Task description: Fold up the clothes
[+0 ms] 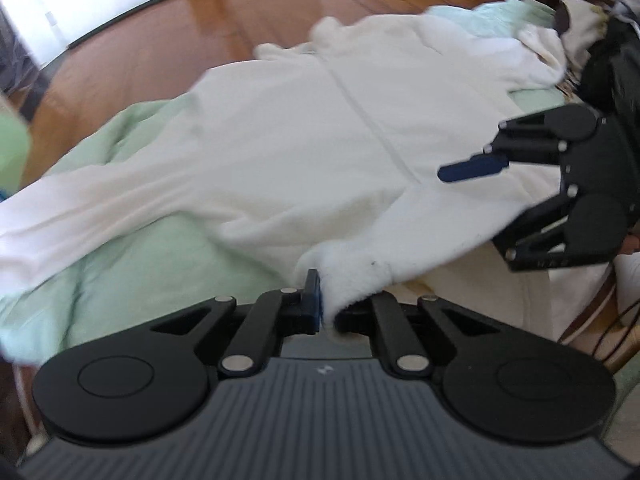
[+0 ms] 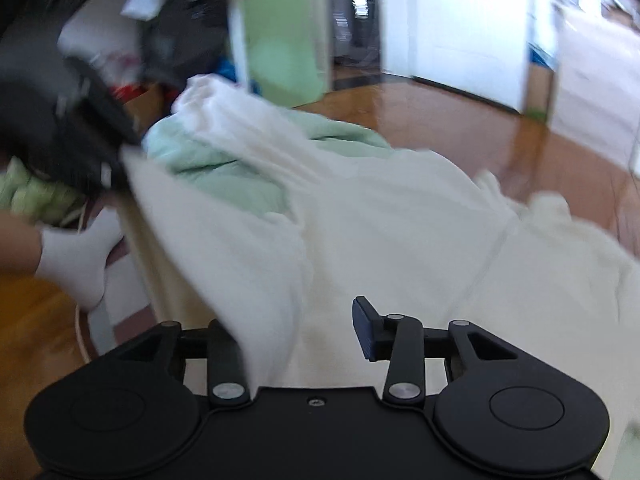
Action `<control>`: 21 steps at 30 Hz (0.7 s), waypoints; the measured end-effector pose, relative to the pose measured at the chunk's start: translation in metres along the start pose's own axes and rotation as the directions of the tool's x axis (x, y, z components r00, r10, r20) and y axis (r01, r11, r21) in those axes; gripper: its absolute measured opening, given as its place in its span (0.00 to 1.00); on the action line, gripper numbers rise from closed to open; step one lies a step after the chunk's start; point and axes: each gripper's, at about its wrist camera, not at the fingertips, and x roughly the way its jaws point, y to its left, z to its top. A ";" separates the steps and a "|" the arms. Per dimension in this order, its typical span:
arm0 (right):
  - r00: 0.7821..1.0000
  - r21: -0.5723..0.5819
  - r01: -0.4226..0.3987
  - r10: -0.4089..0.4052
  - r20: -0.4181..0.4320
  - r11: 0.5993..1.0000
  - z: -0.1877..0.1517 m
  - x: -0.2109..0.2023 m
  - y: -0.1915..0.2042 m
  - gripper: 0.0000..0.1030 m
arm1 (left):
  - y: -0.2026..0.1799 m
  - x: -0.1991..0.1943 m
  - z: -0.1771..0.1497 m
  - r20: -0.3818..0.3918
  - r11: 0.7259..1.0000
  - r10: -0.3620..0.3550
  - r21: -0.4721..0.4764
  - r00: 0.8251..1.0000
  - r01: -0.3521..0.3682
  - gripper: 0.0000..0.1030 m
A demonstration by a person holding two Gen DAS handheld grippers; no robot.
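Observation:
A large white fleecy garment [image 1: 304, 140] lies spread over a pale green blanket [image 1: 152, 256]. My left gripper [image 1: 326, 308] is shut on a near corner of the white garment. My right gripper [image 1: 472, 216] shows at the right in the left wrist view, jaws wide apart over the garment's edge. In the right wrist view the garment [image 2: 400, 220] spreads ahead, and a fold of it drapes over the left finger of my right gripper [image 2: 296, 332]; the jaws stand apart. My left gripper [image 2: 116, 160] shows blurred at the left there, holding the cloth's edge.
Wooden floor [image 1: 168, 40] lies beyond the blanket. A heap of other clothes [image 1: 576, 32] sits at the far right. A foot in a white sock [image 2: 80, 256] stands on the floor at the left. White doors [image 2: 460, 20] stand behind.

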 end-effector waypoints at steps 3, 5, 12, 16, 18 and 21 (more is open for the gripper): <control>0.998 -0.089 -0.051 0.049 -0.030 0.995 0.002 -0.001 0.020 0.43 | 0.008 -0.014 -0.018 -0.060 0.992 0.015 -0.126 0.998 -0.023 0.05; 0.997 -0.167 -0.068 0.062 -0.040 0.984 -0.002 -0.004 0.034 0.37 | 0.015 -0.018 -0.041 -0.099 0.971 0.019 -0.237 0.995 -0.042 0.05; 0.982 -0.277 -0.141 0.099 -0.162 0.951 -0.030 0.004 0.057 0.35 | 0.006 -0.002 -0.096 -0.064 0.904 0.175 -0.385 0.982 -0.186 0.05; 0.984 -0.260 -0.053 0.006 -0.180 0.964 -0.040 0.003 0.045 0.37 | 0.007 -0.020 -0.093 0.133 0.809 0.247 -0.573 0.960 -0.129 0.05; 0.988 -0.211 -0.015 -0.019 -0.155 0.977 -0.033 -0.005 0.033 0.37 | -0.010 -0.035 -0.092 0.230 0.786 0.374 -0.593 0.898 -0.176 0.05; 0.986 -0.174 -0.068 0.040 -0.162 0.982 -0.035 -0.013 0.030 0.37 | -0.021 -0.042 -0.101 0.268 0.695 0.436 -0.706 0.859 -0.133 0.04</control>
